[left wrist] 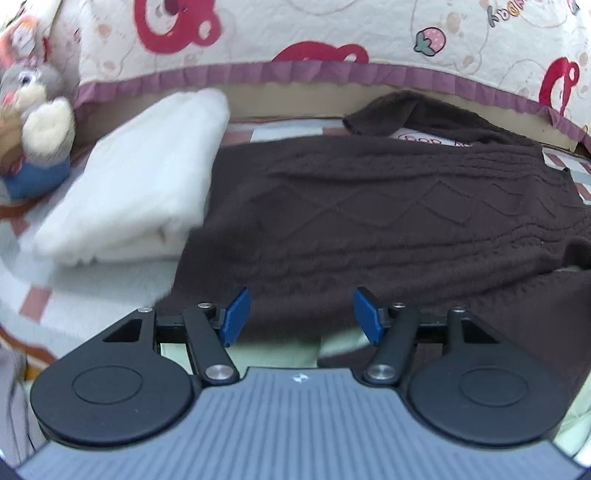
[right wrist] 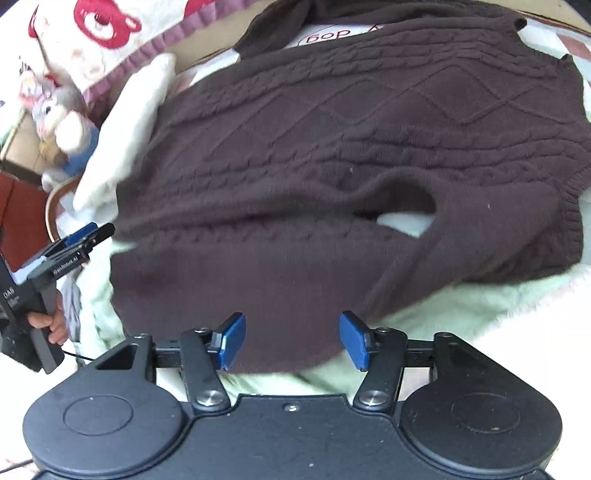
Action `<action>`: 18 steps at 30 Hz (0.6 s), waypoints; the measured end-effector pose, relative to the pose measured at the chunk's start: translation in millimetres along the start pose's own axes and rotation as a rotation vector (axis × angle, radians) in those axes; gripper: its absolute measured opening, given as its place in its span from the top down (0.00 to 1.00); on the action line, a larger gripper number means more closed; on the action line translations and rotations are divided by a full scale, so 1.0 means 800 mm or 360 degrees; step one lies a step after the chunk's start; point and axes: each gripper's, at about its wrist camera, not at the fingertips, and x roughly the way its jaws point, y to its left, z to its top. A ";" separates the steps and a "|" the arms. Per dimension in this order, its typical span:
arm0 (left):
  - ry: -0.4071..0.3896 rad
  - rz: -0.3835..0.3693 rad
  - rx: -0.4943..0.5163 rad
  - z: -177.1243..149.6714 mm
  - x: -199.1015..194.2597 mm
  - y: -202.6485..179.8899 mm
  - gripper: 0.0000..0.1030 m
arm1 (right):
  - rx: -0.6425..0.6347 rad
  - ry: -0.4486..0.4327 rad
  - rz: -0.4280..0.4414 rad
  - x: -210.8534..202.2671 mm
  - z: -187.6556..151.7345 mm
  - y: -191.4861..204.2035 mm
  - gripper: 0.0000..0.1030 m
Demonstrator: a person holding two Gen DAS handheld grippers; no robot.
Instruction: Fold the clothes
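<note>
Nearest the lens in the left wrist view: grey ribbed gripper body, two black round hubs, black link arms. Left gripper (left wrist: 301,315) jaws stood apart, blue pads (left wrist: 236,315) clear of each other, nothing pinched between them. Behind the gap lay the near hem of the dark brown cable-knit sweater (left wrist: 369,206).

Right wrist view, same build but black body. Right gripper (right wrist: 291,341) jaws also apart, blue pads (right wrist: 232,341) holding nothing; the sweater's (right wrist: 351,147) near edge showed behind the gap. Whether the pads brushed the knit could not be told through the blur.

Sweater lay spread flat across the middle of the bed, diamond and cable pattern up. One sleeve was folded across the near part of the body. A white label with dark lettering (right wrist: 332,33) showed at the far end, at what seemed the neck.

Under it, a pale green fleecy blanket (right wrist: 461,314), visible near and right. A folded white fluffy cloth (left wrist: 140,177) lay at the sweater's left, touching its edge. Far left, a grey and white plush rabbit in blue (left wrist: 37,122). Along the far side, a cream quilted cover with red bear prints and a mauve frill (left wrist: 332,29).

At the right view's left edge, a hand (right wrist: 51,321) gripped the left gripper's handle; its jaws (right wrist: 88,236) pointed towards the sweater's left side.
</note>
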 end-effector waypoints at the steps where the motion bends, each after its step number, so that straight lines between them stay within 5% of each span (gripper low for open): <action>1: 0.0010 -0.0012 -0.0039 -0.006 -0.001 0.003 0.41 | -0.0016 0.0016 -0.0002 0.002 -0.005 0.000 0.35; 4: -0.0024 -0.0023 -0.0139 -0.020 -0.005 0.008 0.41 | -0.0079 0.0056 -0.0060 0.017 -0.015 0.004 0.33; 9: -0.0294 0.0027 -0.0261 -0.023 -0.025 0.008 0.41 | 0.0014 0.0110 -0.0224 0.061 -0.006 0.000 0.33; 11: -0.0389 0.0057 -0.0287 -0.018 -0.035 0.005 0.41 | 0.0074 0.0038 -0.0211 0.067 -0.001 -0.003 0.51; 12: -0.0406 0.0042 -0.0276 -0.018 -0.039 0.003 0.41 | 0.0064 -0.0023 -0.0187 0.063 0.000 -0.003 0.87; 15: -0.0428 -0.0002 -0.0180 -0.019 -0.047 -0.008 0.41 | -0.0061 -0.0335 -0.0137 0.030 -0.002 0.010 0.90; 18: -0.0516 0.0076 -0.0030 -0.023 -0.057 -0.029 0.40 | -0.0224 -0.0697 -0.0239 -0.014 -0.007 0.029 0.90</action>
